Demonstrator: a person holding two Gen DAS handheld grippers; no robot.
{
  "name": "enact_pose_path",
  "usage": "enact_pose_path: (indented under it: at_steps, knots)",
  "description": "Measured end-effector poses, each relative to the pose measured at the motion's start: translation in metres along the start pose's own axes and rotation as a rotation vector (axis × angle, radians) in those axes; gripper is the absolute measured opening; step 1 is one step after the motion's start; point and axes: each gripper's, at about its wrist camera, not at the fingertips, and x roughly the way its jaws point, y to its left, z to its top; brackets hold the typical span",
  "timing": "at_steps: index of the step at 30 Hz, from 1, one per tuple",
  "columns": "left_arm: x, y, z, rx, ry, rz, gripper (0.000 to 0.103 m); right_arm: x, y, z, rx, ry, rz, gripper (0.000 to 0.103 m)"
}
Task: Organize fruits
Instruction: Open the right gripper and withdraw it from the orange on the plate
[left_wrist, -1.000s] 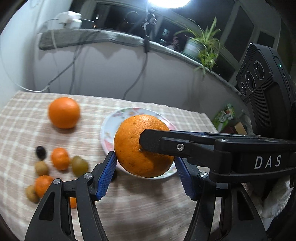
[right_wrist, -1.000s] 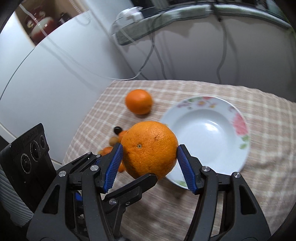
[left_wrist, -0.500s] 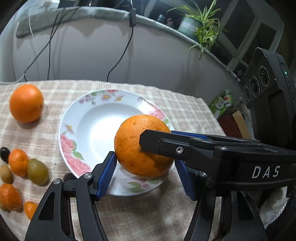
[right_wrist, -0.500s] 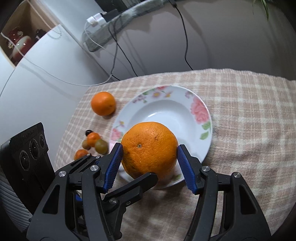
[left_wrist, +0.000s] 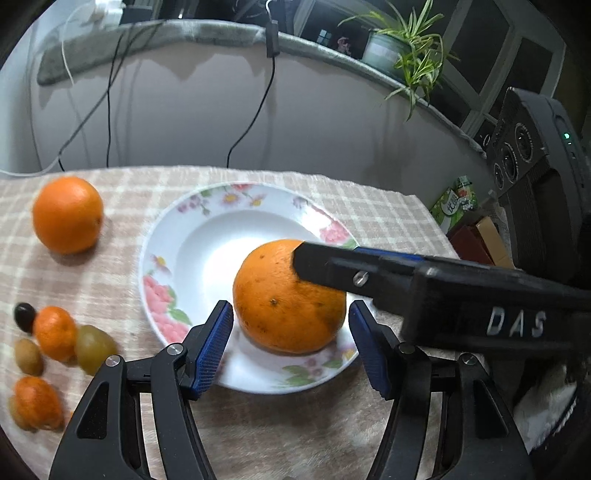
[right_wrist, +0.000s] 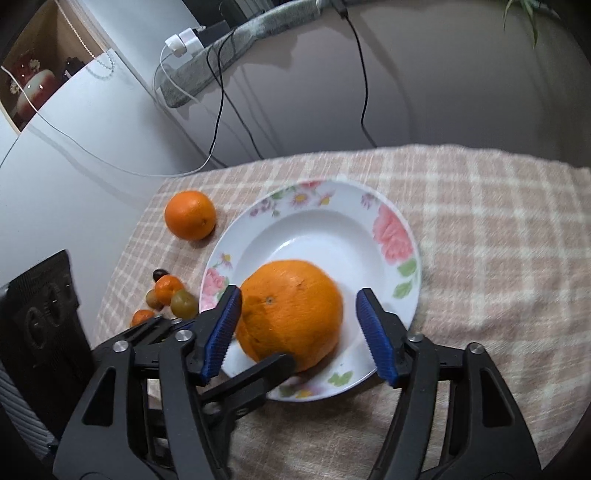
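Over the floral plate (right_wrist: 400, 236), both claws tilted down, right claw (right_wrist: 297, 334) just opening off the big orange (right_wrist: 291, 314), left claw (left_wrist: 290, 345) apart

Large orange (right_wrist: 291, 310) on floral plate (right_wrist: 391, 236)

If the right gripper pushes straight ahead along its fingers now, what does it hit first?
Most likely the large orange lying between the right gripper's open fingers, on the floral plate. Depth is uncertain; the plate lies just beyond.
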Motion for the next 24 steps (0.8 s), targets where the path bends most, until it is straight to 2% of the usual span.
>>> enact_pose_path:
  at_steps: [8,21,24]
  knots:
    - [-0.027,0.027,-0.005,-0.025,-0.046,0.043,0.065,-0.024,-0.015,0.001,0.033,-0.078,-0.039,0.079]
    - [-0.088,0.070,-0.029,-0.074,-0.162,0.139,0.065,-0.049,-0.031,-0.022,0.057,-0.154,-0.076,0.079]
    - [-0.100,0.082,-0.035,-0.092,-0.187,0.177,0.065,-0.048,-0.031,-0.024,0.028,-0.172,-0.120,0.079]
